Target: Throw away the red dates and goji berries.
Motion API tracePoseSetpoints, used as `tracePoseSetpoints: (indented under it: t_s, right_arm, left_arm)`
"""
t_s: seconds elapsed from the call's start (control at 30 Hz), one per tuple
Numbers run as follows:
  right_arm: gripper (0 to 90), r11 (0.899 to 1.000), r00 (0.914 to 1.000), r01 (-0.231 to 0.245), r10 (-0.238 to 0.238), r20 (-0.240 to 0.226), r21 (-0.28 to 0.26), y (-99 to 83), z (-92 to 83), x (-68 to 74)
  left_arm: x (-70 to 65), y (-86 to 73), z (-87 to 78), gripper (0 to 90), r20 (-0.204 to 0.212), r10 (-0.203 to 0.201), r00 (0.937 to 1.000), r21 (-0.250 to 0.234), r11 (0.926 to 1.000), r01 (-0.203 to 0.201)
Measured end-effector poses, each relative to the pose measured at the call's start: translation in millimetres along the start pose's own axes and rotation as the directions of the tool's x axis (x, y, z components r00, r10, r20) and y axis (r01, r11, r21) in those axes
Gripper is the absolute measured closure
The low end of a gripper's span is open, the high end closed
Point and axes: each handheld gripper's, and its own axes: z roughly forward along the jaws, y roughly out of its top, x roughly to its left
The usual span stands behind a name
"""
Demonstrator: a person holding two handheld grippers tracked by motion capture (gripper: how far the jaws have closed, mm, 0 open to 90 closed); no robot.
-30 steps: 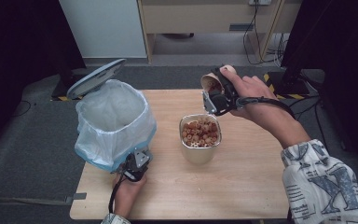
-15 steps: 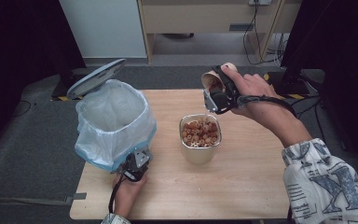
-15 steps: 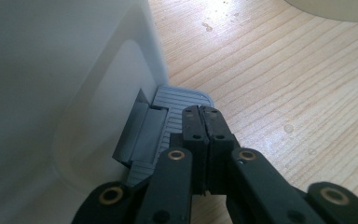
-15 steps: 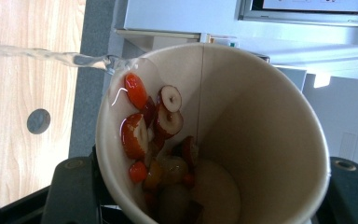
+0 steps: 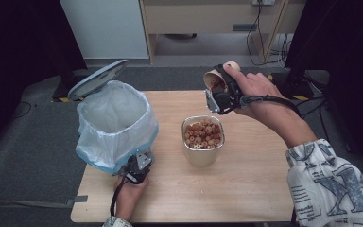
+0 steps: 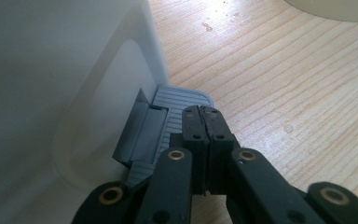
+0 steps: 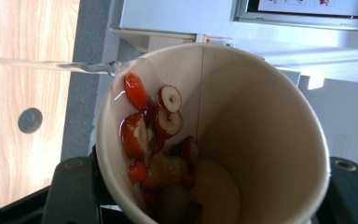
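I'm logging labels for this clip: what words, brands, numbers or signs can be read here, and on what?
"K": large dark letter on the patterned sleeve, high view.
Smaller print on the same sleeve: too small and blurred to read.
Framed sheet on the wall, right gripper view: red marks, blurred, unreadable.
Paper cup, metal tin, bin, pedal: no text visible.

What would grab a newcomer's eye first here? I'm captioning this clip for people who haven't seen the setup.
Probably the tilted paper cup clamped in the right hand-held gripper above the table's far edge, with red date slices clinging to its inner wall. Next, the metal container of round snacks at mid-table, and the lid-up pedal bin with its plastic liner, its pedal under the shut left hand-held gripper.
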Motion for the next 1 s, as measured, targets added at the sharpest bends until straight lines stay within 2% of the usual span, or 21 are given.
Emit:
tracePoseSetpoints:
  t_s: [0.07, 0.13, 0.17, 0.2, 0.27, 0.3, 0.37, 0.43, 0.53, 0.63, 0.67, 0.7, 0.73, 0.77, 0.83, 1.0]
  right_arm:
    - [35.3, 0.999, 0.9992, 0.036, -0.036, 0.014, 0.020, -0.4, 0.3, -0.5]
    - [35.5, 1.000, 0.9996, 0.018, -0.018, 0.020, 0.016, -0.5, 0.7, -2.0]
    - [35.8, 0.998, 0.9980, 0.063, -0.063, 0.009, 0.025, 2.7, 2.5, 3.4]
    - [35.8, 0.998, 0.9980, 0.063, -0.063, 0.009, 0.025, 2.7, 2.5, 3.4]
    - [35.8, 0.992, 0.9919, 0.126, -0.125, -0.021, 0.032, 5.8, 5.7, 11.9]
    - [35.8, 0.990, 0.9902, 0.138, -0.138, -0.023, 0.033, 6.1, 6.5, 13.8]
    - [35.8, 0.992, 0.9925, 0.122, -0.122, -0.013, 0.034, 5.5, 5.6, 12.3]
    - [35.9, 0.991, 0.9914, 0.131, -0.131, -0.011, 0.041, 5.5, 5.4, 12.5]
    - [36.0, 0.982, 0.9820, 0.186, -0.184, -0.041, 0.040, 7.9, 6.9, 21.0]
    - [36.1, 0.986, 0.9872, 0.159, -0.159, -0.014, 0.042, 6.0, 7.5, 17.5]
    - [36.1, 0.985, 0.9858, 0.168, -0.167, -0.020, 0.038, 6.5, 7.9, 18.5]
    - [36.1, 0.981, 0.9817, 0.188, -0.186, -0.040, 0.044, 8.0, 7.5, 21.0]
    - [36.1, 0.975, 0.9752, 0.219, -0.217, -0.044, 0.036, 8.8, 8.2, 24.0]
    - [36.1, 0.973, 0.9728, 0.229, -0.228, -0.043, 0.037, 9.1, 8.4, 25.7]
    - [36.1, 0.980, 0.9805, 0.195, -0.194, -0.034, 0.042, 8.1, 8.2, 23.7]
    - [36.1, 0.980, 0.9804, 0.196, -0.196, -0.024, 0.041, 6.0, 7.2, 20.6]
  left_arm:
    - [0.0, 0.0, 0.0, 88.1, 0.000, -0.001, 1.0000, 0.000, 1.0000, 0.001]
    - [0.0, 0.0, 0.0, 88.1, 0.000, -0.001, 1.0000, 0.000, 1.0000, 0.001]
    - [0.1, 0.0, 0.0, 88.1, 0.001, -0.001, 1.0000, 0.000, 1.0000, 0.001]
    - [0.1, 0.0, 0.0, 88.1, 0.000, -0.001, 1.0000, 0.000, 1.0000, 0.001]
    - [0.1, 0.0, 0.0, 88.1, 0.000, -0.001, 1.0000, 0.000, 1.0000, 0.001]
    - [0.1, 0.0, 0.0, 88.1, 0.001, -0.002, 1.0000, 0.000, 1.0000, 0.002]
    - [0.1, 0.0, 0.0, 88.1, 0.000, -0.001, 1.0000, 0.000, 1.0000, 0.001]
    - [0.0, 0.0, 0.0, 88.1, 0.000, -0.001, 1.0000, 0.000, 1.0000, 0.001]
    - [0.2, 0.0, 0.0, 88.1, 0.001, -0.003, 1.0000, 0.001, 1.0000, 0.003]
    - [-0.1, 0.1, 0.0, 88.1, 0.000, -0.002, 1.0000, 0.000, 1.0000, 0.002]
    - [-0.1, 0.1, 0.0, 88.1, -0.001, 0.000, 1.0000, 0.001, 1.0000, 0.000]
    - [0.0, 0.0, 0.0, 88.2, 0.000, -0.001, 1.0000, 0.000, 1.0000, 0.001]
    - [0.2, 0.0, -0.1, 88.1, 0.001, -0.001, 1.0000, 0.001, 1.0000, 0.001]
    - [0.2, 0.0, -0.1, 88.1, 0.001, -0.002, 1.0000, 0.001, 1.0000, 0.002]
    - [0.1, 0.0, 0.0, 88.1, 0.000, 0.000, 1.0000, 0.000, 1.0000, 0.000]
    - [0.2, 0.0, -0.1, 88.1, 0.001, -0.001, 1.0000, 0.000, 1.0000, 0.001]
